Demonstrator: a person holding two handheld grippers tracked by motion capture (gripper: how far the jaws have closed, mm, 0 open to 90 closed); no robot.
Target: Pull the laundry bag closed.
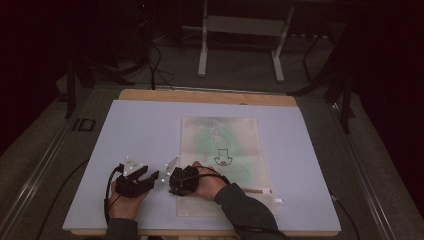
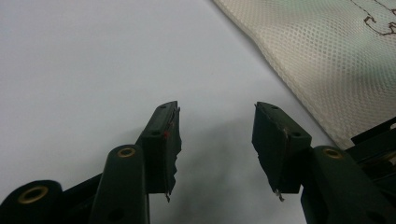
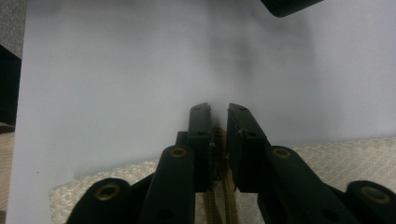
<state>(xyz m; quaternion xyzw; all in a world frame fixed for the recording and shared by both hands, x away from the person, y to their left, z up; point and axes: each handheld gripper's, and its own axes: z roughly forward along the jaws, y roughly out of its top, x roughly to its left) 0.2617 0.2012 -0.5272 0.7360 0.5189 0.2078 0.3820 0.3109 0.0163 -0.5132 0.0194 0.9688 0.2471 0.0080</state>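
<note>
A cream mesh zip bag (image 1: 225, 150) with green contents and a dark printed figure lies flat on the white board (image 1: 140, 130). My right gripper (image 1: 172, 186) sits at the bag's near left edge. In the right gripper view its jaws (image 3: 218, 116) stand almost together, shut on the brown zipper (image 3: 223, 196) that runs along the mesh (image 3: 327, 154). My left gripper (image 1: 146, 175) rests on the bare board just left of the bag. Its jaws (image 2: 215, 126) are open with nothing between them, and the mesh bag (image 2: 317, 60) lies off to their right.
The board lies on a wooden tabletop (image 1: 200, 96). Behind the table stands a metal frame on two legs (image 1: 240, 30), with cables on the floor. A cable trails from each gripper toward the near edge. A white tag (image 1: 277, 201) lies by the bag's near right corner.
</note>
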